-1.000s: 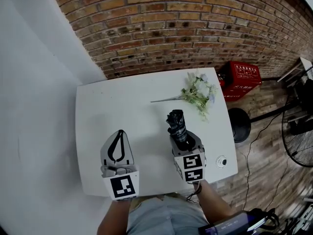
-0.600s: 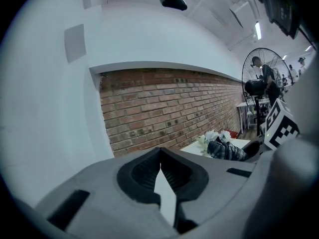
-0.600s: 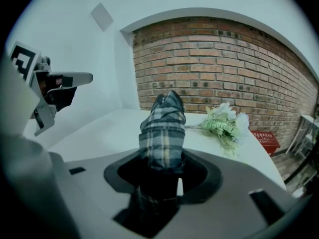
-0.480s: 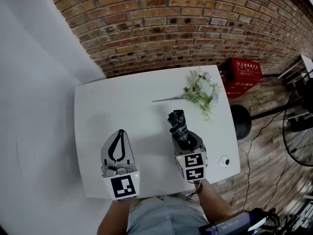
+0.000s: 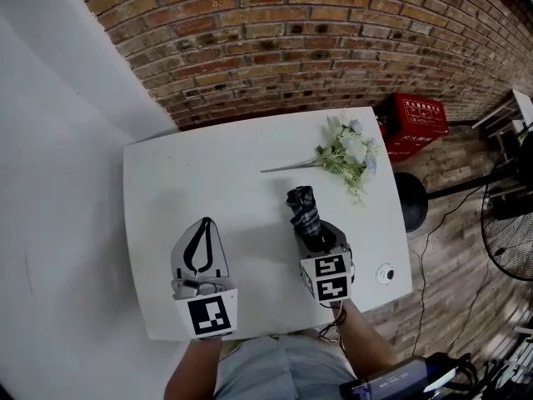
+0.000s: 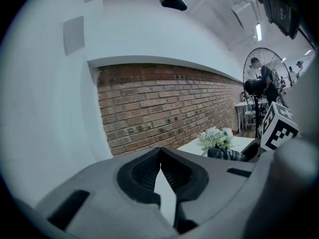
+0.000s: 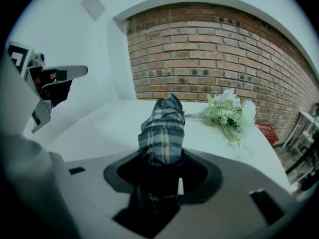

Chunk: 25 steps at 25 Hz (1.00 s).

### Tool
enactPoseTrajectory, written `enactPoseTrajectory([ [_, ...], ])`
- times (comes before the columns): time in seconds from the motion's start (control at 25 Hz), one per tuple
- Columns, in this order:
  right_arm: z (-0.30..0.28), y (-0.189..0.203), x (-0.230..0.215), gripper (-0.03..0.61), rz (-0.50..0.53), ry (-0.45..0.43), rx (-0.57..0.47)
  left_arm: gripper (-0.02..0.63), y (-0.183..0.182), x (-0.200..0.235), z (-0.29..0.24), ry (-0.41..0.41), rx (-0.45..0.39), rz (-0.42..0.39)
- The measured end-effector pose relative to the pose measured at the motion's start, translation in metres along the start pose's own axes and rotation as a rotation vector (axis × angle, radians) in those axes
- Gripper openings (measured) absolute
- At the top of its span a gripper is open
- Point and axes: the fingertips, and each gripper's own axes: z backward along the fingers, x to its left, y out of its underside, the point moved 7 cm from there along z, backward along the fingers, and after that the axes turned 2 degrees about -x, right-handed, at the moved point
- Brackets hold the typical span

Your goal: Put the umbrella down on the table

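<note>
A folded dark plaid umbrella (image 5: 303,209) sticks out forward from my right gripper (image 5: 316,238), which is shut on its lower part, over the white table (image 5: 208,173). In the right gripper view the umbrella (image 7: 162,128) fills the gap between the jaws of that gripper (image 7: 162,159) and tilts toward the table top; whether its end touches the table I cannot tell. My left gripper (image 5: 205,223) hovers at the table's near left, its jaws shut tip to tip with nothing in them, as the left gripper view (image 6: 160,149) also shows.
A bunch of white artificial flowers (image 5: 345,152) lies at the table's far right. A small round object (image 5: 384,274) sits by the near right corner. Beside the table on the floor are a red crate (image 5: 414,123), a black round base (image 5: 410,211) and a fan (image 5: 508,232). A brick wall stands behind.
My right gripper has sunk a little toward the table with the umbrella still in it. The left gripper stays shut and has barely shifted.
</note>
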Motion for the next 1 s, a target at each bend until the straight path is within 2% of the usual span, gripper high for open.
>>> enactPoseTrajectory([
  [0.36, -0.010, 0.006, -0.003, 0.204, -0.030, 0.006, 0.096, 0.006, 0.003, 0.003, -0.007, 0.020, -0.001, 0.005],
  [0.8, -0.018, 0.012, -0.004, 0.213, -0.068, -0.015, 0.164, 0.006, 0.005, 0.008, -0.002, 0.009, 0.004, 0.013],
  [0.92, -0.019, 0.013, -0.003, 0.237, -0.080, -0.052, 0.173, 0.006, 0.004, 0.008, 0.001, 0.008, 0.003, 0.012],
  [1.0, -0.018, 0.013, -0.004, 0.283, -0.096, -0.079, 0.170, 0.006, 0.003, 0.009, 0.005, 0.006, -0.001, 0.012],
])
